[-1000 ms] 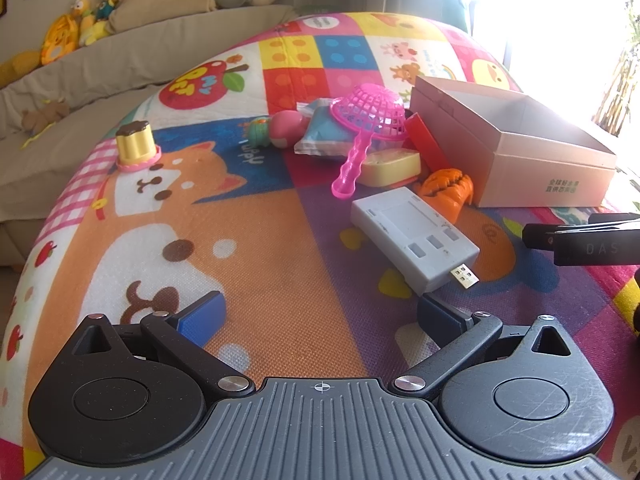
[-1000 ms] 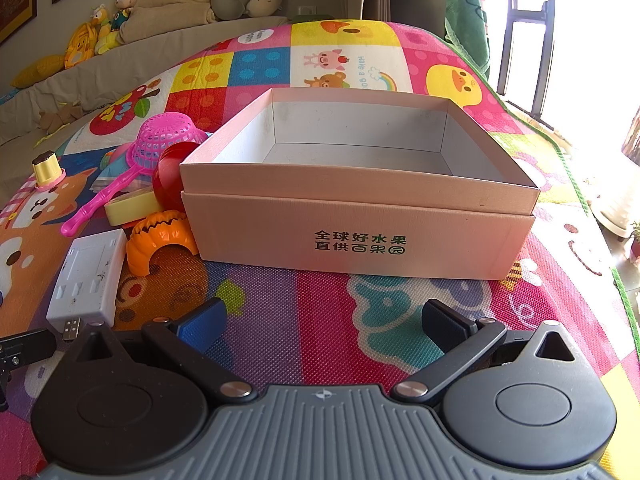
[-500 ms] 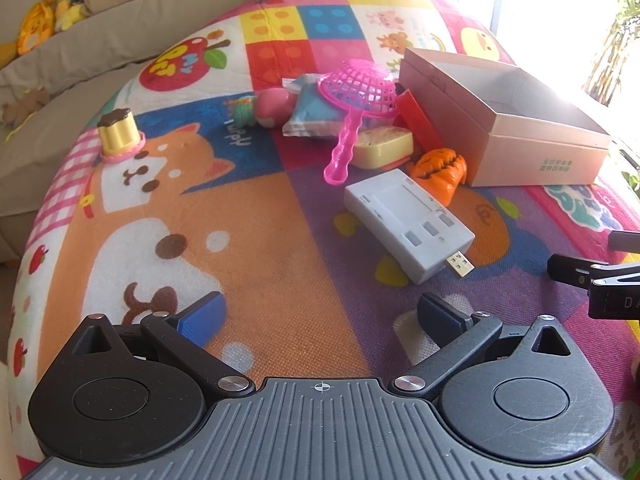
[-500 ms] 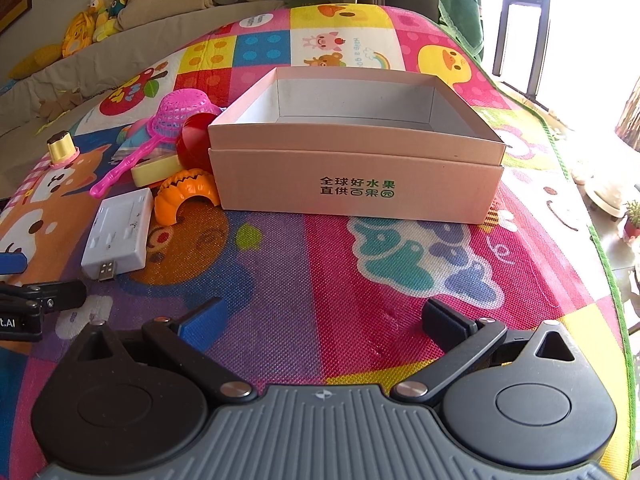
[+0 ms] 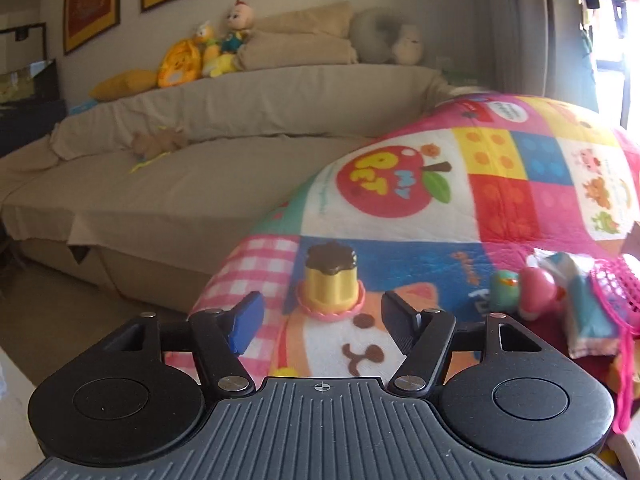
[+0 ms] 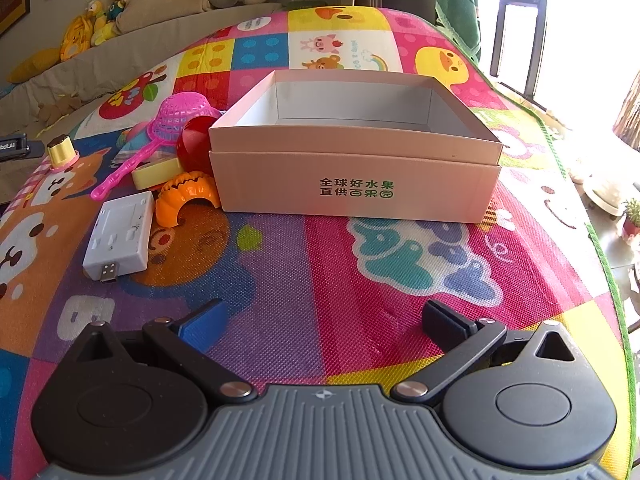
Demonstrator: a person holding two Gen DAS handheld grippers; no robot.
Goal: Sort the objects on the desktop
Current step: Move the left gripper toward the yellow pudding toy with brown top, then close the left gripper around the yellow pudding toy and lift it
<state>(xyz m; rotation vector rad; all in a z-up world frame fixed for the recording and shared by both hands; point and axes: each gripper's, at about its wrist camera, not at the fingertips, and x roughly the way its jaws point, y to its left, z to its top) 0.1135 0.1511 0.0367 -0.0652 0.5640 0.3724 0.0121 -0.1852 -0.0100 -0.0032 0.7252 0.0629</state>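
Observation:
A yellow pudding toy [image 5: 330, 282] with a brown top and pink base stands on the colourful mat, just ahead of my open left gripper [image 5: 322, 320], between the lines of its fingers and apart from them. It also shows in the right wrist view [image 6: 62, 153]. An empty pink cardboard box [image 6: 354, 178] sits mid-mat ahead of my open, empty right gripper [image 6: 324, 320]. Left of the box lie a pink strainer [image 6: 176, 120], a red piece [image 6: 194, 142], an orange pumpkin piece [image 6: 186, 198] and a white USB adapter [image 6: 120, 236].
A green-and-pink toy [image 5: 524, 292] and a blue packet [image 5: 584, 304] lie right of the pudding. A beige sofa [image 5: 200, 152] with plush toys stands beyond the mat's left edge. A window and small potted plants [image 6: 630, 216] are at the right.
My left gripper has swung left and forward from above the adapter to face the pudding toy close up. My right gripper has backed away a little from the box.

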